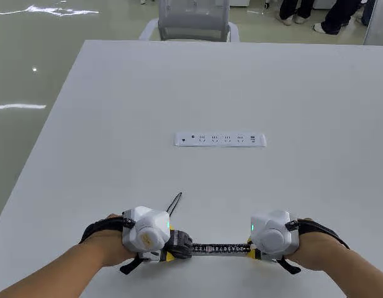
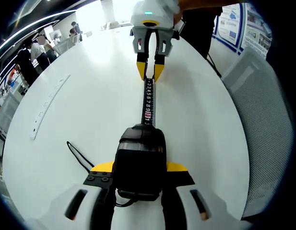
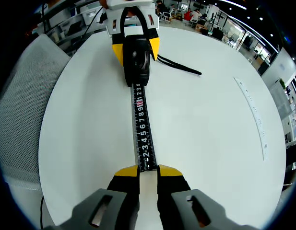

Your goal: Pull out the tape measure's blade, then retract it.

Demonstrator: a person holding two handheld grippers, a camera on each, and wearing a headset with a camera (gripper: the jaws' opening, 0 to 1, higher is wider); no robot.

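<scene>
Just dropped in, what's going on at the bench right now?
A person is working a black, boxy tape measure with two hand-held claws over a white table. The left claw is clamped on the tape measure's body, and the right claw pinches the tip of the black numbered blade. The blade is out a short way, stretched straight between them. Retraction is not yet done.
</scene>
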